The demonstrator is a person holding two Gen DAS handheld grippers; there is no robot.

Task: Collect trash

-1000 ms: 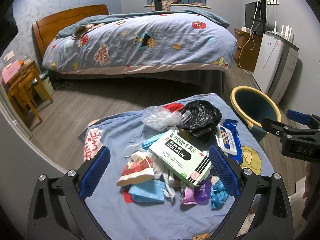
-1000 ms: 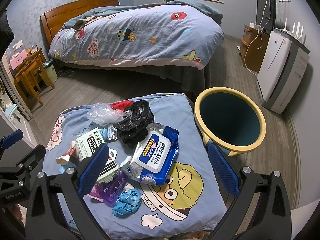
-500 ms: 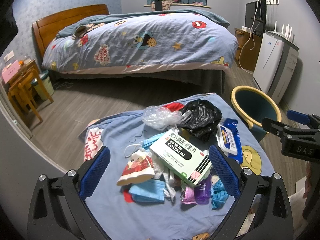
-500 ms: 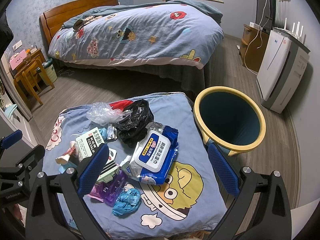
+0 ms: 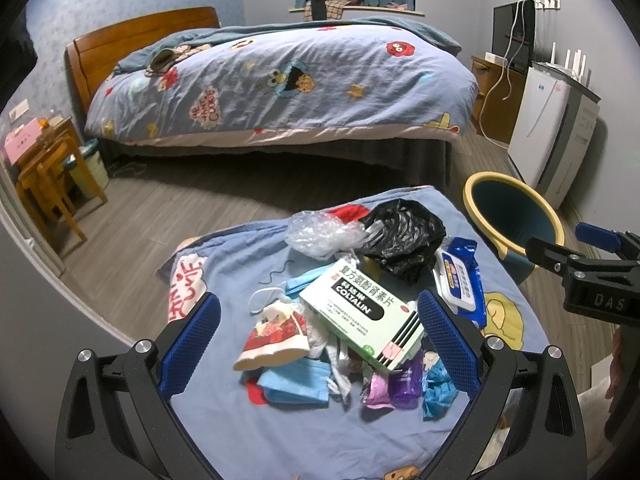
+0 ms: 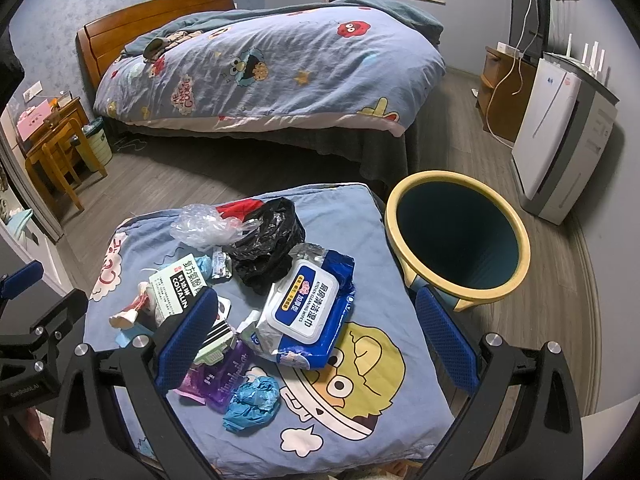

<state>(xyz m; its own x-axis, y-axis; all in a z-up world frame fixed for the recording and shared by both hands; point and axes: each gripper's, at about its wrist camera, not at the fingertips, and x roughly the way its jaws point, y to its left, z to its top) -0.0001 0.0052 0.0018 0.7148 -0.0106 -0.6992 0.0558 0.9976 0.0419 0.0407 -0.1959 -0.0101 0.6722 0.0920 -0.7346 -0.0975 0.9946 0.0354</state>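
Nothing has moved since the earlier frames. Round dark-teal plastic bin with yellow rim [image 6: 458, 240] stands on the floor just beside the blue cartoon-print cloth [image 6: 360, 400]. On it: glossy blue wipes pack [image 6: 310, 308], crumpled black plastic bag [image 5: 404, 236], green-white cardboard medicine box [image 5: 360, 312]. Left gripper [image 5: 320, 344] and right gripper [image 6: 316, 344] hover wide apart, empty.

my blue-padded jaws, green-white medicine box [image 5: 366, 314], crumpled black bag [image 5: 404, 236], blue wipes pack [image 6: 310, 310], teal bin with yellow rim [image 6: 456, 240], cartoon-print blue cover [image 6: 360, 400]
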